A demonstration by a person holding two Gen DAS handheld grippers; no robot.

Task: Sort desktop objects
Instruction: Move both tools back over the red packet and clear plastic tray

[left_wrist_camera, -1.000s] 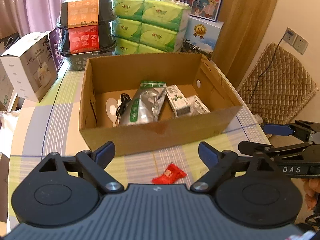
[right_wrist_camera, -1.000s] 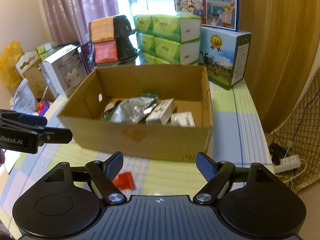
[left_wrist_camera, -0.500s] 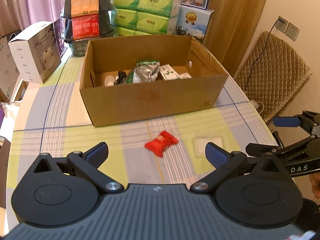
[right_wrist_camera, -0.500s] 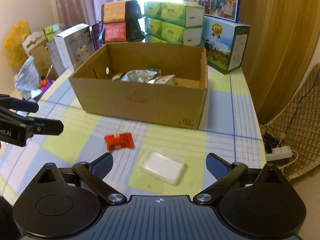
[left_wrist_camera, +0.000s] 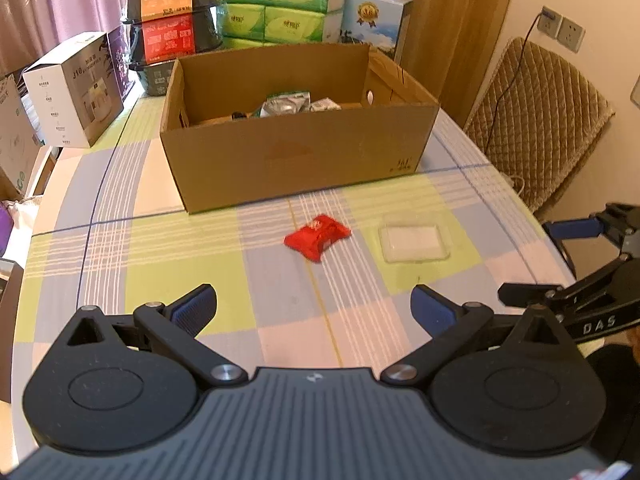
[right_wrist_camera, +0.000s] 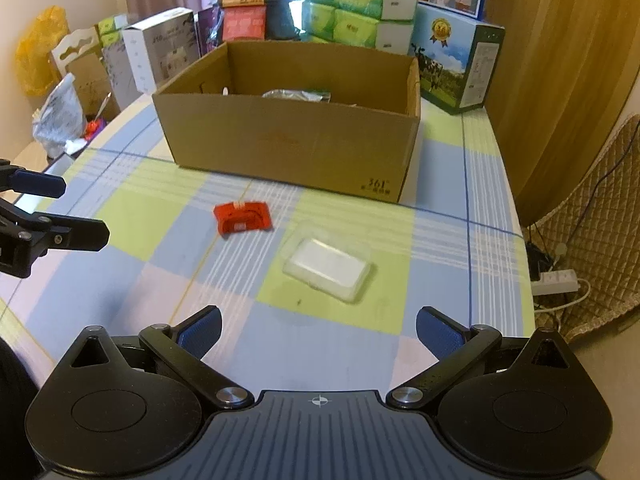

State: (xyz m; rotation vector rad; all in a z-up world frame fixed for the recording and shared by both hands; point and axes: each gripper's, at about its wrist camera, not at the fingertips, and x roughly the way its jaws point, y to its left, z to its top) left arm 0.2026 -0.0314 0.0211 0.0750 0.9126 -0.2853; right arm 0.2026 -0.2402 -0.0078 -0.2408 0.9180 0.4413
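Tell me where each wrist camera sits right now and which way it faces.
Left wrist: on the left hand-held gripper, open, facing the cardboard box; the right hand-held gripper shows at its right edge.
Right wrist: on the right hand-held gripper, open, facing the same box from further right; the left one shows at its left edge.
Shared: box, red packet, clear plastic case, checked tablecloth.

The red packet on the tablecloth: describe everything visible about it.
The red packet is a small, flat, glossy pouch, apparently plastic film, with crimped ends and pale print too blurred to read. It lies flat and slightly askew on the checked tablecloth, in front of the cardboard box and apart from it. The clear case lies to its right, not touching. Neither gripper touches it.
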